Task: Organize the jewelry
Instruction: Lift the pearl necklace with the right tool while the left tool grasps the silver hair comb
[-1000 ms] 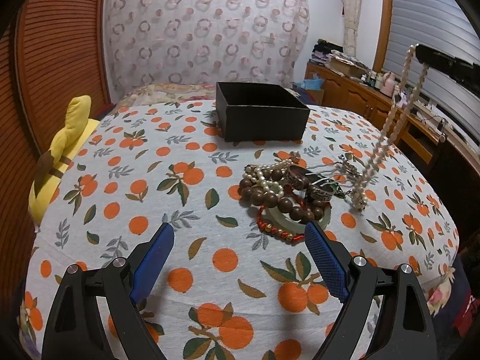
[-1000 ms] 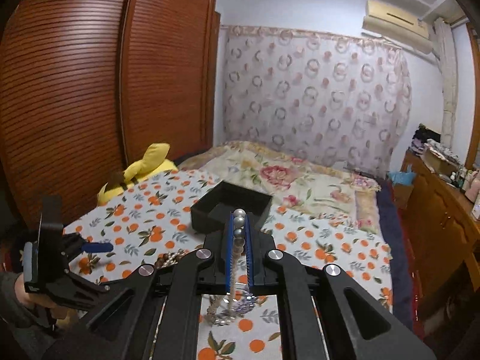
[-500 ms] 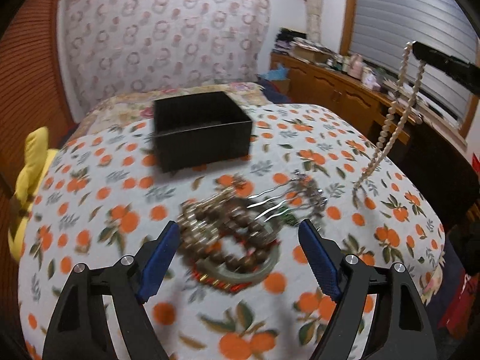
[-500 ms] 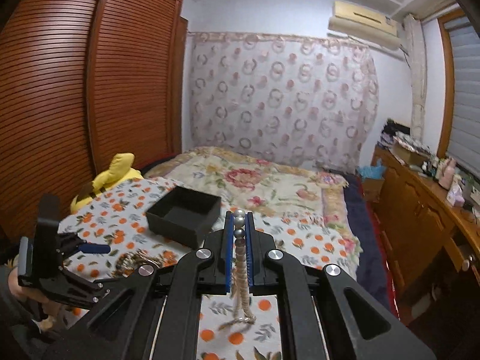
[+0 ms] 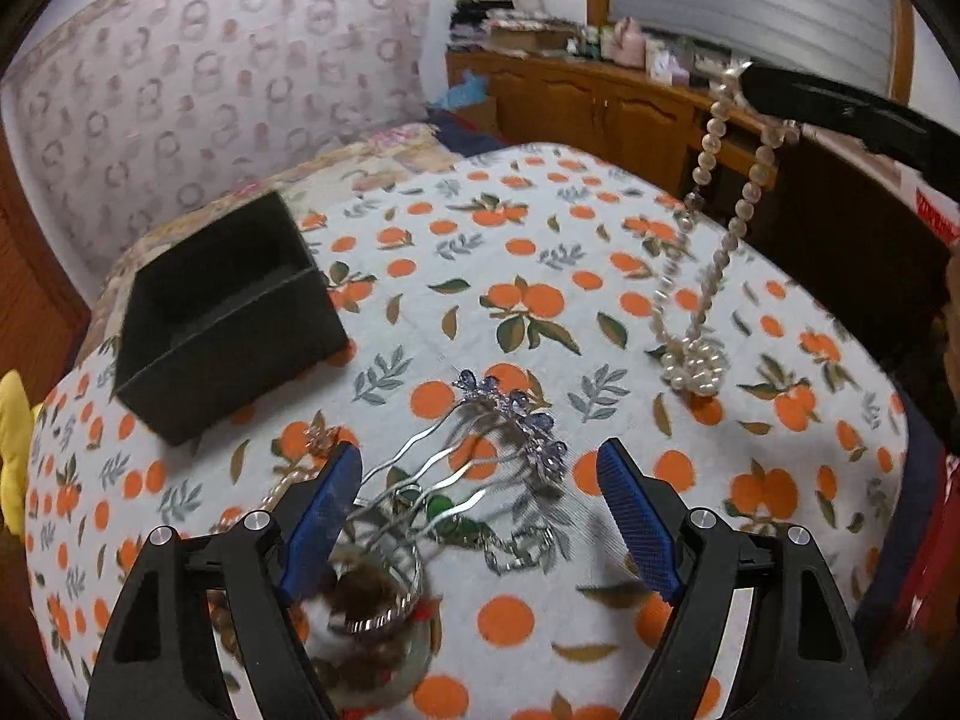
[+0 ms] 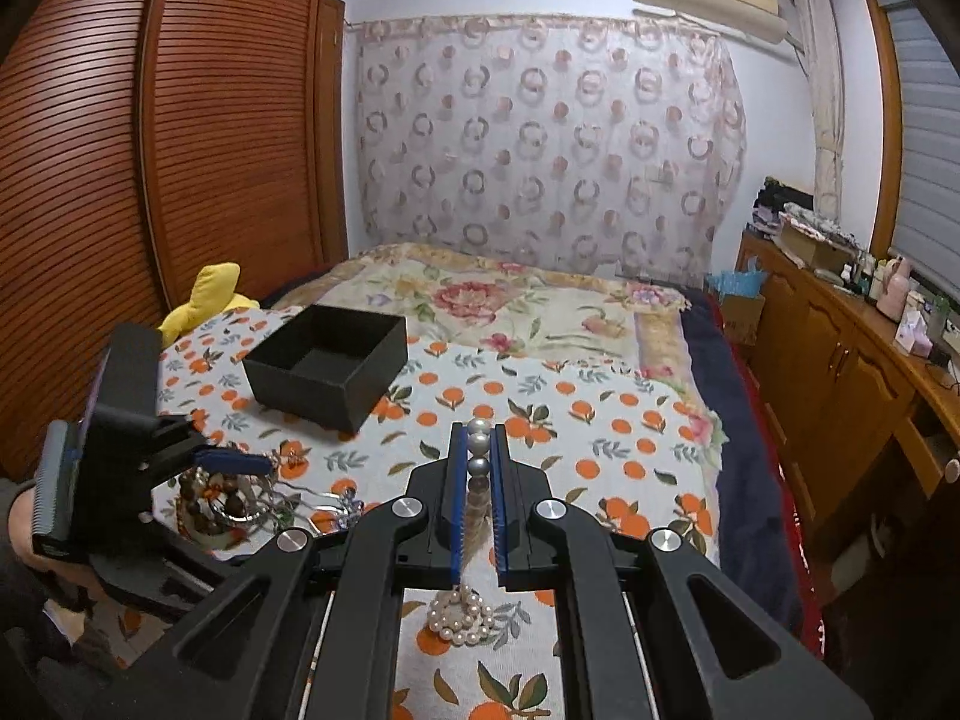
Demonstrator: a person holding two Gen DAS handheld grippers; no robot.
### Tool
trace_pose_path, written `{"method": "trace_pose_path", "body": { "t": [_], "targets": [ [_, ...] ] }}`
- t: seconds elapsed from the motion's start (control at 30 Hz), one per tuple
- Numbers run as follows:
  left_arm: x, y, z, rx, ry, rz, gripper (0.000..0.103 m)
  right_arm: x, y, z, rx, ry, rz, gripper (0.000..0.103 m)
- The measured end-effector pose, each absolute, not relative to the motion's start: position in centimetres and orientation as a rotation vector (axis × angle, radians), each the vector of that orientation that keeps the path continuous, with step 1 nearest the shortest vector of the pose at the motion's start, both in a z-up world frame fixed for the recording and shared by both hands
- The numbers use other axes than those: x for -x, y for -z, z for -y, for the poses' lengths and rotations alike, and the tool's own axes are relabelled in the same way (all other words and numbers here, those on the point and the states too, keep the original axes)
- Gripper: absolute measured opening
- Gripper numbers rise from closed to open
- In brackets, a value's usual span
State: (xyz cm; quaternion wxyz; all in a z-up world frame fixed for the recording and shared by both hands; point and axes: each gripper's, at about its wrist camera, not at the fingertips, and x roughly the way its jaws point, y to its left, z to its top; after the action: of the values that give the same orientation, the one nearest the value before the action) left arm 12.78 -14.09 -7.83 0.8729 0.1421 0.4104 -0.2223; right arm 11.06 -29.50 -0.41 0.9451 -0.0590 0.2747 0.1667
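My right gripper is shut on a white pearl necklace. The necklace hangs down and its lower end is coiled on the orange-print cloth. My left gripper is open and empty, low over a silver hair comb with blue stones. A pile of brown bead bracelets and rings lies under its left finger. An open, empty black box stands at the back left; it also shows in the right wrist view.
The orange-print cloth covers the near end of a bed. A yellow plush toy lies at the left edge. A wooden dresser runs along the right side, a wooden wardrobe along the left.
My left gripper has moved forward and right, from in front of the bead pile to over the hair comb. My right gripper has carried the pearl necklace right, away from the pile.
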Motion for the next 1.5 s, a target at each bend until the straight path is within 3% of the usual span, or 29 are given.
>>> {"method": "trace_pose_path", "body": {
  "t": [0.43,0.53,0.73,1.17,1.5],
  "targets": [
    [-15.3,9.8,15.4,-0.357,0.498,-0.94,0.078,-11.5,2.2,29.8,0.101,-0.351,-0.588,0.008],
    [-15.4,9.9,15.2,-0.341,0.516,-0.936,0.064,-11.5,2.5,29.7,0.103,-0.354,-0.592,0.008],
    [-15.2,8.9,14.5,-0.294,0.533,-0.899,0.046,-11.5,2.8,29.6,0.103,-0.354,-0.597,0.008],
    [-15.5,4.9,11.4,-0.17,0.518,-0.807,0.046,-11.4,1.5,28.2,0.12,-0.381,-0.559,0.008],
    [-15.9,0.4,7.9,-0.077,0.511,-0.711,0.042,-11.6,-3.8,26.3,0.121,-0.433,-0.443,0.008]
  ]
}}
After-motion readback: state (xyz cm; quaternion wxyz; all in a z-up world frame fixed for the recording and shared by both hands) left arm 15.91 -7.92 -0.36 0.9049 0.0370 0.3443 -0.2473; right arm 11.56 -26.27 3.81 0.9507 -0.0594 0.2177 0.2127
